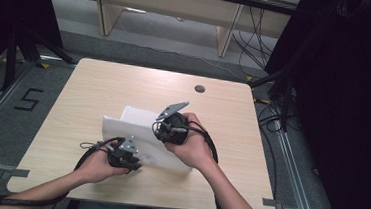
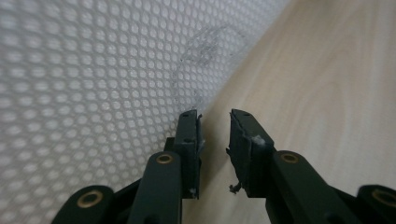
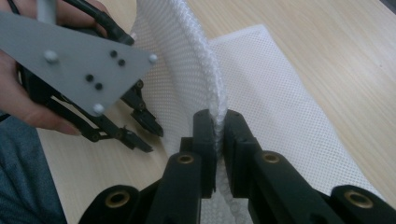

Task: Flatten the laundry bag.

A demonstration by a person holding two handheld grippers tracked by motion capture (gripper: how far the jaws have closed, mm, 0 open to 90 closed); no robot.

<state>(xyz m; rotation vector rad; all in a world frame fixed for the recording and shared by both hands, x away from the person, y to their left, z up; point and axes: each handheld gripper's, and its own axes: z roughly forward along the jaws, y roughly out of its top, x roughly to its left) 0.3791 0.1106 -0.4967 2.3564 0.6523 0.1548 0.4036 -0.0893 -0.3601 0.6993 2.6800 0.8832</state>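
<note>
**A:** While your right gripper (image 3: 217, 122) is pinching the thick seamed edge of the white mesh bag (image 1: 139, 126) and lifting it off the table (image 1: 94, 87), how far along are you judging yourself to be?

**B:** About midway, I'd say. You're holding one edge up, so that part is done, but the rest of the bag is lying flat near the middle of the table.

**A:** And your left gripper (image 2: 215, 125)?

**B:** Its jaws are standing narrowly apart with nothing between them, hovering at the bag's near edge, one pad over the mesh and one over bare wood. You're not gripping there yet, so taking that second hold, probably to open or fold the bag, is what's remaining.
</note>
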